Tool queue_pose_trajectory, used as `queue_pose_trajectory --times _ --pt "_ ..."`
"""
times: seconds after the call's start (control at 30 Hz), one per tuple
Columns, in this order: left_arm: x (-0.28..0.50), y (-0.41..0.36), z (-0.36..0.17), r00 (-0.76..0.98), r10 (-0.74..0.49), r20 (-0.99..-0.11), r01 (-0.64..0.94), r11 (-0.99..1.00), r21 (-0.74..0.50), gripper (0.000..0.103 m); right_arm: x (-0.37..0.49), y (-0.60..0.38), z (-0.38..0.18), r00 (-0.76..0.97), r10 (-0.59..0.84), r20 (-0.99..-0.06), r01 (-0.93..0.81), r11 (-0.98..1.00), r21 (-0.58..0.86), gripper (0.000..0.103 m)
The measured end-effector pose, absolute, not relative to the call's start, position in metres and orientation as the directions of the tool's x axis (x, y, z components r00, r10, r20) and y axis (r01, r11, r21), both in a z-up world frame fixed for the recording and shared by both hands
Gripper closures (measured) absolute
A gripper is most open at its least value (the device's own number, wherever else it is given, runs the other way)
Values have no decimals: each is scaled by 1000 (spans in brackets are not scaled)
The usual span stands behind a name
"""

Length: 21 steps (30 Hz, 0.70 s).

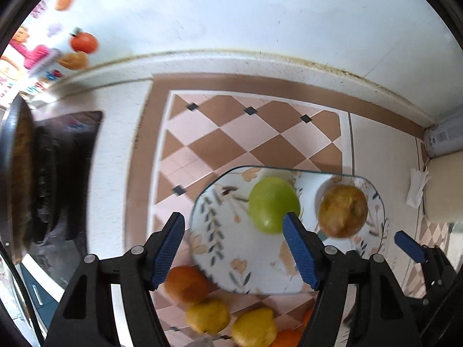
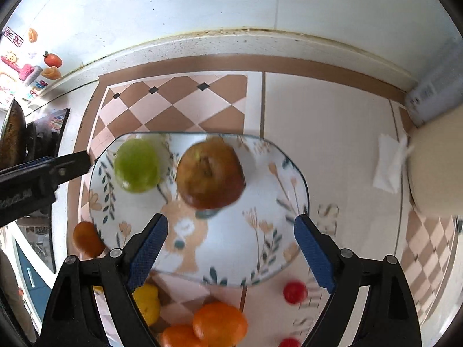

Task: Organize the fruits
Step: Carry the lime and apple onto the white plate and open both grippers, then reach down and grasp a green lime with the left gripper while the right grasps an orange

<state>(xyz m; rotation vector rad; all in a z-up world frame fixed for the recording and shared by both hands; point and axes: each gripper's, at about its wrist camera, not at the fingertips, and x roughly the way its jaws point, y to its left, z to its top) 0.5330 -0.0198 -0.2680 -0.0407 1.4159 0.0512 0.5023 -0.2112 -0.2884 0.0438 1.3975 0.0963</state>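
A floral plate (image 1: 231,260) (image 2: 260,245) lies on the counter and holds a green apple (image 1: 273,204) (image 2: 137,166) and a brownish-red apple (image 1: 343,211) (image 2: 209,172). Both grippers hover above it. My left gripper (image 1: 235,250) is open and empty, its right finger (image 1: 301,251) overlapping the green apple's near edge. My right gripper (image 2: 231,250) is open and empty, just short of the brownish apple. Loose fruit lies in front of the plate: oranges (image 1: 185,284) (image 2: 220,322), yellow fruits (image 1: 208,315) (image 2: 147,302) and small red fruits (image 2: 294,292).
A stove with a dark pan (image 1: 20,173) (image 2: 11,133) stands at the left. A white cylinder (image 2: 434,170) and a folded tissue (image 2: 389,163) sit at the right. The tiled wall (image 1: 260,14) runs behind the counter. The other gripper shows at each view's edge (image 1: 411,245) (image 2: 58,170).
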Motion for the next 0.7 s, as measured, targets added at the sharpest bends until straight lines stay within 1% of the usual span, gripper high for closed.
queue_pose_trajectory --times 0.23,0.7 --pt "482 -29 -230 269 58 -961 -34 998 50 34 456 -213 -251 243 67 -968 -8 998 67 12" --pt "379 -31 -174 388 35 -921 -19 999 30 34 360 -210 -181 360 100 -928 -10 995 103 12"
